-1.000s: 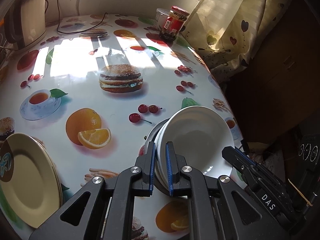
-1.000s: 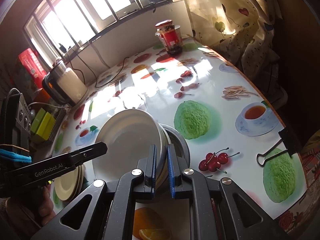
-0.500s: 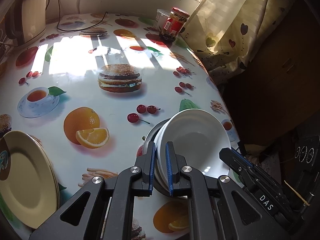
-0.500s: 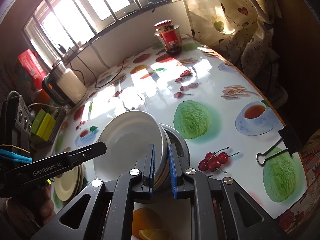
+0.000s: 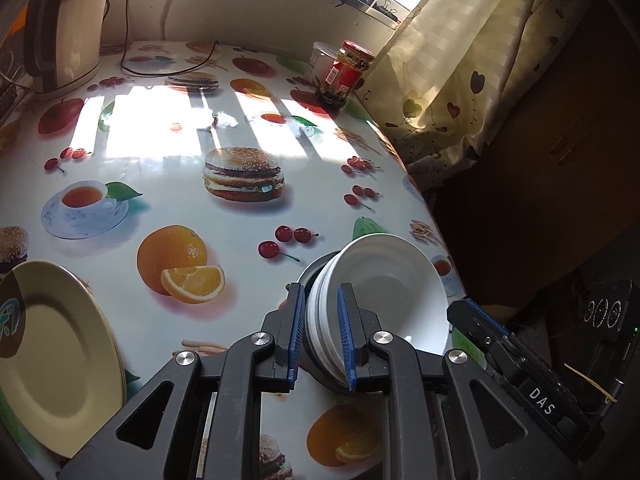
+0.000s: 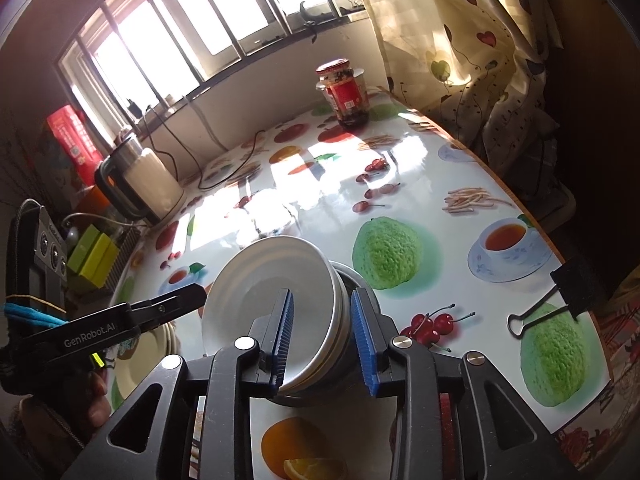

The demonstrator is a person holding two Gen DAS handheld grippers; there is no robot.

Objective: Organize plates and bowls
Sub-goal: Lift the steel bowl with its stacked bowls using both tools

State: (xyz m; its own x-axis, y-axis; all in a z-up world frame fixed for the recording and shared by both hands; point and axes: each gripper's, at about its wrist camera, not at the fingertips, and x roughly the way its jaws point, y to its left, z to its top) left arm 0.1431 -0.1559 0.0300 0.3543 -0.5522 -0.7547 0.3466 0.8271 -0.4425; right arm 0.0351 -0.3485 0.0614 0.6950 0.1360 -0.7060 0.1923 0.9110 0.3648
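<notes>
White bowls [image 5: 384, 280] rest nested on the table [image 5: 160, 140]; left gripper [image 5: 320, 332] and right gripper [image 6: 324, 340] have just been opening, their jaws now slack around opposite rims, evidently releasing.

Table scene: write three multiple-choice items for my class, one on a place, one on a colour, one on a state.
1. Where is the jar? A in a bowl; B at the table's far end by the curtain; C on the plates.
2. Top bowl's colour? A white; B red; C green.
3. Right gripper? A shut on the jar; B shut on the clip; C open around the bowls' rim.
Key: B, it stands beside the curtain; A, plainly white; C, its jaws have just been opening, rim between them, pads off it.
</notes>
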